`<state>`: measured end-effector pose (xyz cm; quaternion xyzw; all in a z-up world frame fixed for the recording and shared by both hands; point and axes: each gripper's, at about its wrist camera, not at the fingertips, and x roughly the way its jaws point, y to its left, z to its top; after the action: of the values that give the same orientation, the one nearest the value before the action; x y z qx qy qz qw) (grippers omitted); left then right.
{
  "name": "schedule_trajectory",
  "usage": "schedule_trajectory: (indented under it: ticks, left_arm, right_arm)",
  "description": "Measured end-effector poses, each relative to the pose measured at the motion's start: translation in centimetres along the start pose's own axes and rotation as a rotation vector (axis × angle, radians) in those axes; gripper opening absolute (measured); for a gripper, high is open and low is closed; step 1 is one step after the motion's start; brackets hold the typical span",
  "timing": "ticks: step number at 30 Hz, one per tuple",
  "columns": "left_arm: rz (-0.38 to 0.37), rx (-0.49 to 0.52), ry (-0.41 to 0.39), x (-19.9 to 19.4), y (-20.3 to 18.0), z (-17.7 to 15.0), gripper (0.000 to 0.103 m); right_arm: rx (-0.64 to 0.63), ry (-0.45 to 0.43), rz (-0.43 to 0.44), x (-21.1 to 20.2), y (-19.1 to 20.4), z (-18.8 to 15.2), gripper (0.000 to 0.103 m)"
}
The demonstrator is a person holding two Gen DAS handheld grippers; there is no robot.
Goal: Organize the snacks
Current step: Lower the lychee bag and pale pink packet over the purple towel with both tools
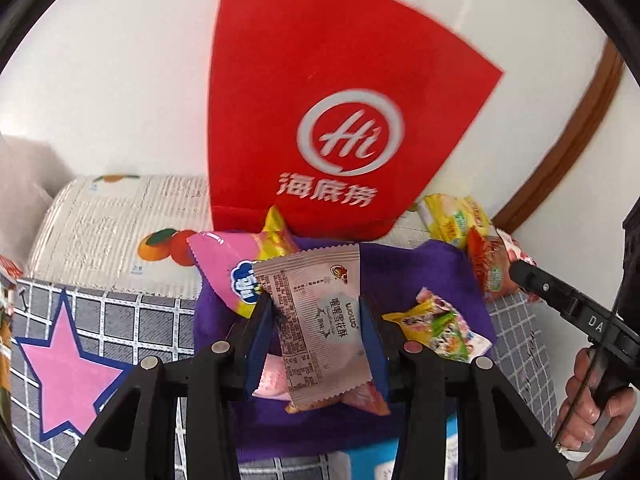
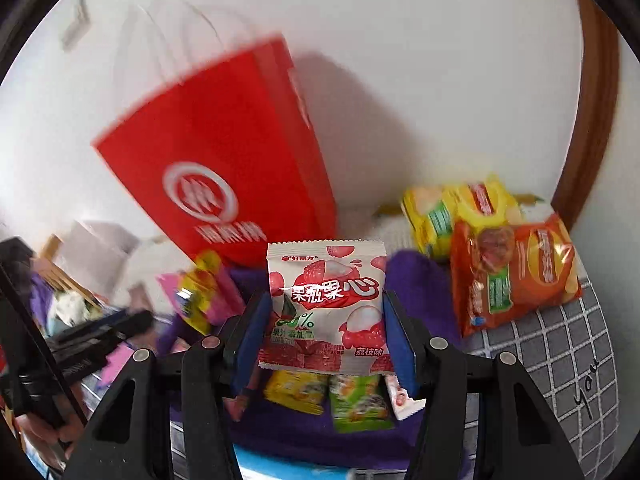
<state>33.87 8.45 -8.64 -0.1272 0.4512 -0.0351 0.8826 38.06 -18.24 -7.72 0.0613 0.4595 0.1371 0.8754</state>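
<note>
My left gripper point(image 1: 318, 312) is shut on a pale pink snack packet point(image 1: 322, 320) and holds it above a purple cloth point(image 1: 436, 272). My right gripper point(image 2: 324, 312) is shut on a white and red lychee candy bag point(image 2: 326, 308), also above the purple cloth point(image 2: 416, 280). A tall red paper bag point(image 1: 320, 92) stands just behind the cloth, and shows blurred in the right wrist view point(image 2: 224, 168). A pink bag point(image 1: 224, 264) and a green and yellow packet point(image 1: 440, 324) lie on the cloth. The right gripper's body point(image 1: 568, 308) shows at the right edge of the left wrist view.
Yellow chip bags point(image 2: 456, 208) and an orange chip bag point(image 2: 516, 272) lie at the right on a grey checked sheet point(image 2: 560, 340). A pink star point(image 1: 64, 364) marks the sheet at left. A white wall and brown door frame point(image 1: 580, 128) are behind. Small packets point(image 2: 356, 400) lie under the right gripper.
</note>
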Motion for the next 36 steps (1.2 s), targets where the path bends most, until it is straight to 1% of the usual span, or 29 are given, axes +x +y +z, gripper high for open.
schedule_trajectory:
  ticks: [4, 9, 15, 19, 22, 26, 29, 36]
  left_arm:
    - [-0.003, -0.028, 0.049, 1.8, 1.1, 0.0, 0.04]
    - [-0.003, -0.03, 0.053, 2.1, 1.2, 0.0, 0.04]
    - [-0.012, -0.02, 0.056, 2.3, 0.9, -0.1, 0.04]
    - [-0.014, -0.012, 0.052, 2.1, 0.7, -0.2, 0.04]
    - [-0.014, -0.01, 0.052, 2.0, 0.5, -0.3, 0.04]
    - [-0.018, -0.007, 0.051, 1.9, 0.4, -0.3, 0.04]
    - [-0.022, -0.006, 0.051, 1.9, 0.4, -0.3, 0.04]
    - [-0.03, -0.009, 0.053, 1.9, 0.5, -0.3, 0.04]
  right_arm:
    - [0.019, 0.042, -0.028, 2.0, -1.9, -0.1, 0.056]
    - [0.056, 0.071, -0.039, 3.1, -3.9, -0.2, 0.056]
    - [0.081, 0.102, -0.059, 4.5, -5.0, -0.3, 0.056]
    - [0.079, 0.114, -0.082, 4.9, -5.2, -0.5, 0.056]
    - [0.079, 0.123, -0.075, 5.1, -5.1, -0.6, 0.056]
    - [0.071, 0.157, -0.078, 5.7, -4.8, -0.7, 0.056]
    - [0.081, 0.181, -0.063, 6.0, -4.8, -0.8, 0.056]
    - [0.076, 0.214, -0.078, 7.1, -4.2, -1.2, 0.056]
